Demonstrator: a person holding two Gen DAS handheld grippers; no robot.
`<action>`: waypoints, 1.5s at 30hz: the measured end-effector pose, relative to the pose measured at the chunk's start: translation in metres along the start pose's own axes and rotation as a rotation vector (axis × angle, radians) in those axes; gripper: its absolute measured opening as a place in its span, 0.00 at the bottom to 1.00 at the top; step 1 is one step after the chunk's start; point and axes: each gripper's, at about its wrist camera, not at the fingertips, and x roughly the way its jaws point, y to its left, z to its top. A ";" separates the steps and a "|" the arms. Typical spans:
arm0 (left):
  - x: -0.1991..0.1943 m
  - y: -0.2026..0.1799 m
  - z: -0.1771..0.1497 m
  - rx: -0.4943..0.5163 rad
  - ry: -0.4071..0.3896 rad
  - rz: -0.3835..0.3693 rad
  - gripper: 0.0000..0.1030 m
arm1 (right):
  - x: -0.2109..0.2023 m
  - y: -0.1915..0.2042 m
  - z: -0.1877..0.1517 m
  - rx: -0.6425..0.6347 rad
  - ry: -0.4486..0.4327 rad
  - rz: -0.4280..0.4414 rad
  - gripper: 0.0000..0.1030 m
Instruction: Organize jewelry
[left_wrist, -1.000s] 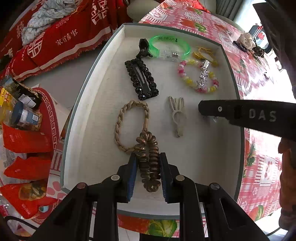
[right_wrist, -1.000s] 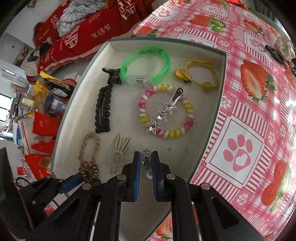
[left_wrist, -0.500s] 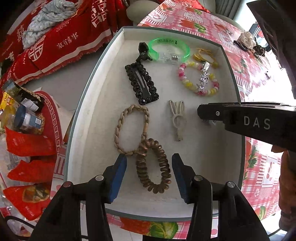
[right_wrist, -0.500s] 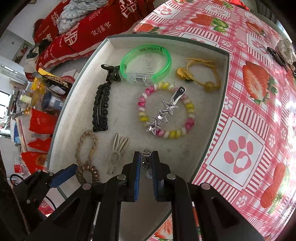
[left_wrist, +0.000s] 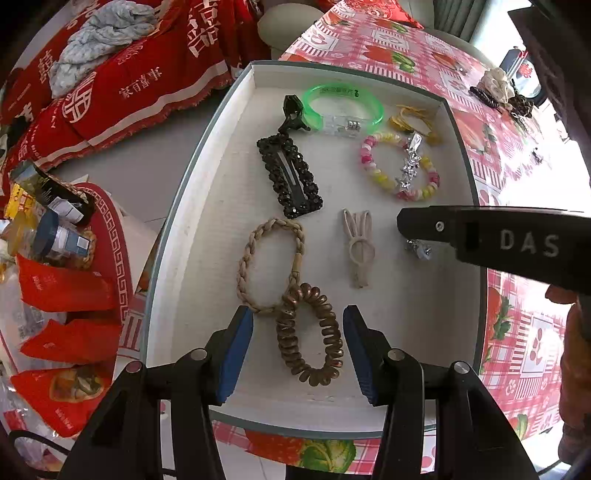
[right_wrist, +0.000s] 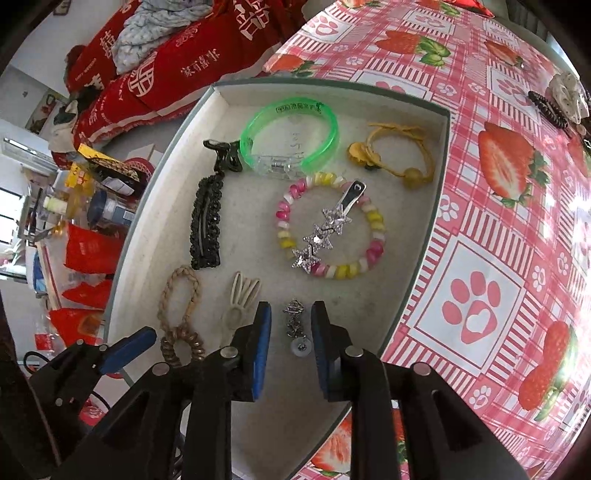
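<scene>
Table (right_wrist: 480, 206) w/ strawberry-print cloth carries a shallow white tray (left_wrist: 207, 206) holding all the jewelry. Left tool (left_wrist: 298, 345) is spread wide, blue pads either side of a brown coil hair tie (left_wrist: 310, 336) lying flat on tray floor, not gripped; coil overlaps a braided tan hair tie (left_wrist: 271, 264). Right tool (right_wrist: 291, 343) also parted, small silver charm (right_wrist: 295, 326) resting on tray btwn its pads, untouched. Farther in: green bangle (right_wrist: 290, 136), beaded bracelet (right_wrist: 332, 225) w/ star clip (right_wrist: 325, 232) across it, black clip (left_wrist: 290, 177), cream bunny clip (left_wrist: 358, 245)
</scene>
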 end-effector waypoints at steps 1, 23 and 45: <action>-0.001 0.000 0.000 0.001 0.001 0.000 0.56 | -0.001 0.000 0.001 0.000 -0.003 0.002 0.26; -0.015 0.006 0.003 0.013 -0.010 0.009 0.91 | -0.042 -0.001 -0.007 0.026 -0.031 0.013 0.26; -0.038 0.014 -0.008 0.001 -0.023 0.045 0.91 | -0.056 0.012 -0.023 0.010 0.013 -0.035 0.41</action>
